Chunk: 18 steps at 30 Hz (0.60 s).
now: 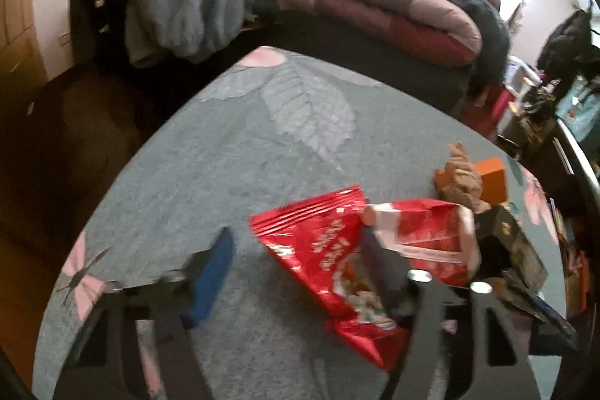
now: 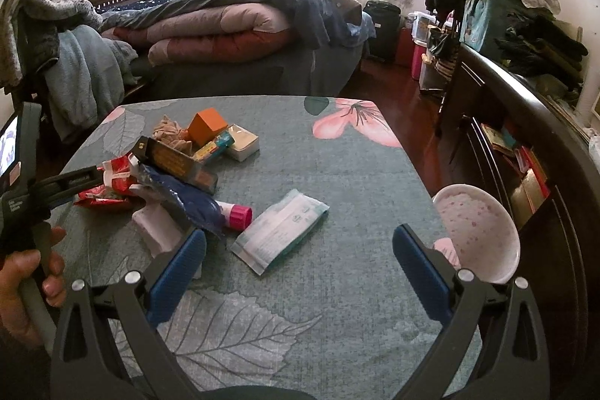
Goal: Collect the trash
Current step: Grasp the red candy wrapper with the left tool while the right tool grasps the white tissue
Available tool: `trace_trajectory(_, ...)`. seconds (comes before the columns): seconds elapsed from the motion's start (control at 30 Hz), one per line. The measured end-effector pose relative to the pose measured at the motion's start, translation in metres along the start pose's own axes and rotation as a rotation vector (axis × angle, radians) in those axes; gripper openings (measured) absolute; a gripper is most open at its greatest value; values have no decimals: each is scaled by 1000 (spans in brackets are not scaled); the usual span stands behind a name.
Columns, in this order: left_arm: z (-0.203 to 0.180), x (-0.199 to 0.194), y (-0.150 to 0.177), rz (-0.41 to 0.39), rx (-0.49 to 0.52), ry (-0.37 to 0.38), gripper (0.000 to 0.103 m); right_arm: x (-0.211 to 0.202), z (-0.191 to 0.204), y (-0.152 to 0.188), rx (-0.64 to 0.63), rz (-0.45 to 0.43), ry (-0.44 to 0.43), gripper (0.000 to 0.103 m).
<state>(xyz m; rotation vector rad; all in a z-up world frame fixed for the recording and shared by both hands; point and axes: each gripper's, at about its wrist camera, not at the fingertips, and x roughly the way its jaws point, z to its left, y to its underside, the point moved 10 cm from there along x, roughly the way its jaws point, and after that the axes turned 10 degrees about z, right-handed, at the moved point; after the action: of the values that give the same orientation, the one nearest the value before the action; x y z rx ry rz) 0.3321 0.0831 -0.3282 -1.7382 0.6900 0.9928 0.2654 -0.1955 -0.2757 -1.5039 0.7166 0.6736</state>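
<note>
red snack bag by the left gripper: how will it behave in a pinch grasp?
The red snack bag looks like thin glossy foil, so probably floppy and a bit slippery. It lies crumpled and fairly flat, so likely light. The left gripper is open with one finger over it; a pinch would probably crush it, not lift it rigid.

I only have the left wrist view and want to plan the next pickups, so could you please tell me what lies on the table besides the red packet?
Observer: A teal-and-white packet lies flat in the middle of the table.
Operator: Is the right gripper free to take it?
Observer: Yes, the right gripper is open and empty, with that packet just ahead of it.
Operator: Anything else?
Observer: A white bowl sits near the table's right edge.
</note>
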Motion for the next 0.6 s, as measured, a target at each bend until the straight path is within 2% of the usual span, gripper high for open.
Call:
trace_trajectory(0.03,-4,1,1,5,2,22,38,0,0,0,0,0,0,99)
trace_trajectory(0.07,-6,2,1,10,6,38,33,0,0,0,1,0,0,99)
trace_trajectory(0.1,-11,3,1,14,18,54,19,0,1,0,0,2,-2,99)
trace_trajectory(0.2,-15,-4,0,-15,36,68,11,-2,3,1,-6,2,-11,99)
trace_trajectory(0.4,-16,-30,-3,-83,50,87,7,2,18,1,-12,15,-75,99)
trace_trajectory(0.6,7,-58,-5,-137,-3,97,7,20,53,14,-37,96,-216,99)
